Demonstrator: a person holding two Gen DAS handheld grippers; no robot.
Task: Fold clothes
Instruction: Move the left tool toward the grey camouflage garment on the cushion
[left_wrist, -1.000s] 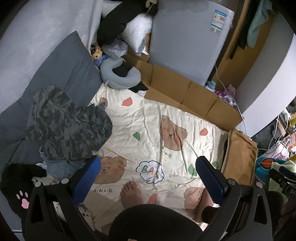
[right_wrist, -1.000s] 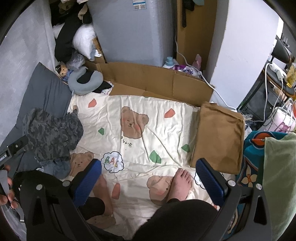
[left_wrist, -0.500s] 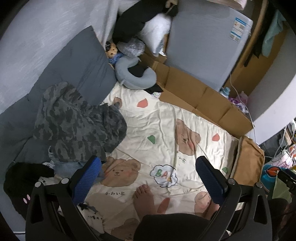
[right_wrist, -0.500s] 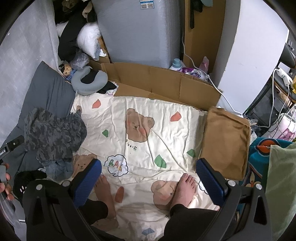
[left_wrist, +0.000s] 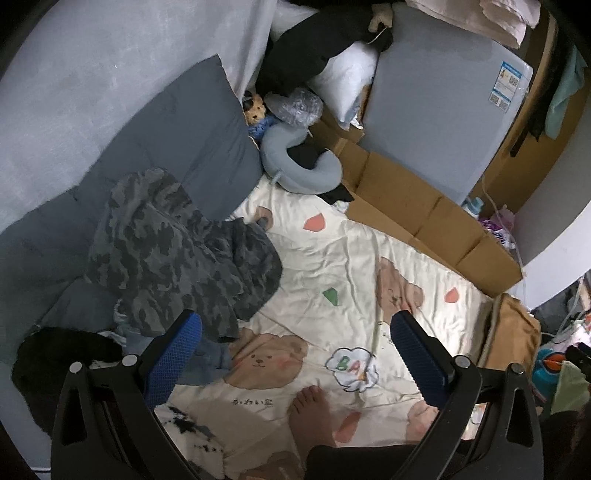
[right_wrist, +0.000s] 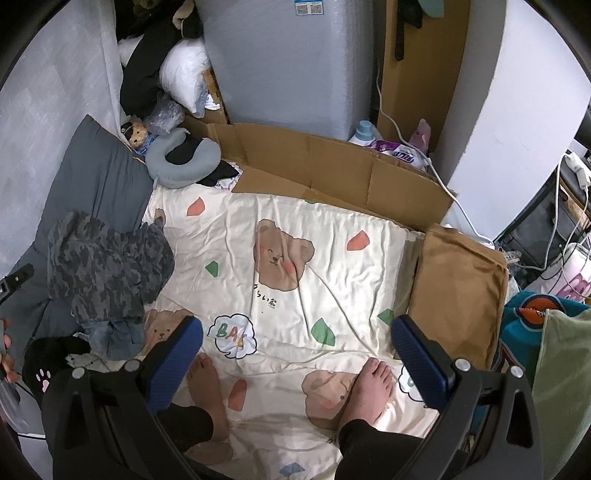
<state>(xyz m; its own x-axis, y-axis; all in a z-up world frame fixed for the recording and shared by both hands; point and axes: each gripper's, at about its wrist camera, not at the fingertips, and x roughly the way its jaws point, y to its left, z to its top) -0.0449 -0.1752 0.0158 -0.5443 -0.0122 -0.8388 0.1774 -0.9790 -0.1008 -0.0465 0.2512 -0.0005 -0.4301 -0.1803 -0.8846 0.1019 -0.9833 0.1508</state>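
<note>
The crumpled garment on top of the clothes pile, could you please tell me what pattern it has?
The garment has a grey and black camouflage pattern, seen best in the left wrist view.

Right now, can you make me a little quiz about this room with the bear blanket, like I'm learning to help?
1. True or false: the left gripper is holding the camouflage garment.
2. What lies at the bear blanket's right edge? A) brown cushion B) a red bucket C) a ladder
3. Fill in: the grey neck pillow lies beside the ____ pillow.

Key: 1 false, its jaws are open and empty; 2 A; 3 dark grey.
</note>
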